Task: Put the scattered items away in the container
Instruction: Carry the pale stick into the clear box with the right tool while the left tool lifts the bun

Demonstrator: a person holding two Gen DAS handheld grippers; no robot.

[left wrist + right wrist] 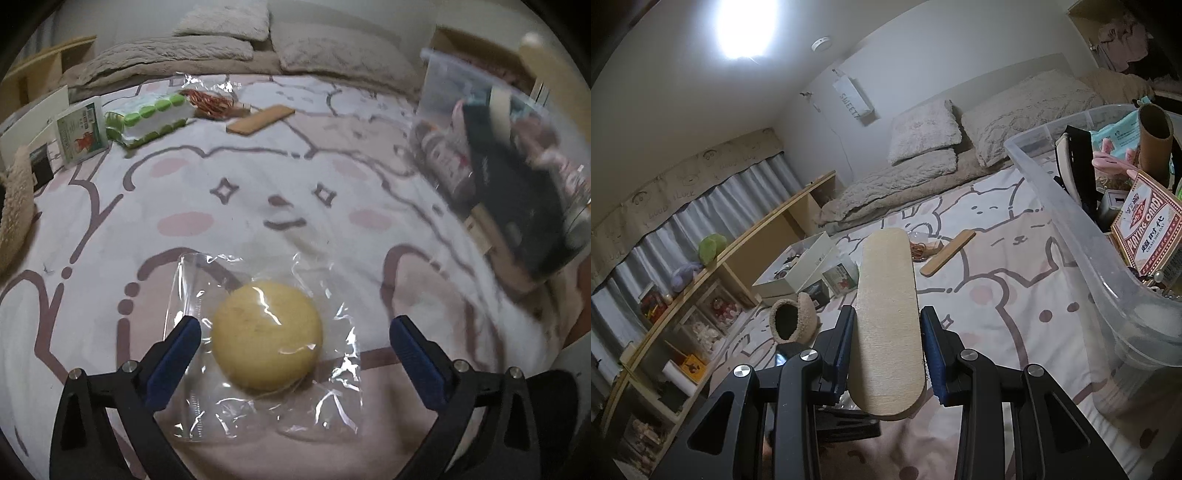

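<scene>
Jaws of right gripper clamp wooden stick; container crammed.

Both tools look alike. The left gripper has two matte black plastic arms with triangular cut-outs, each ending in a finger faced with a ribbed dark blue pad. Round silver screws sit at the arm joints. The right gripper shows the same black linkage, blue pads and silver screws.
</scene>
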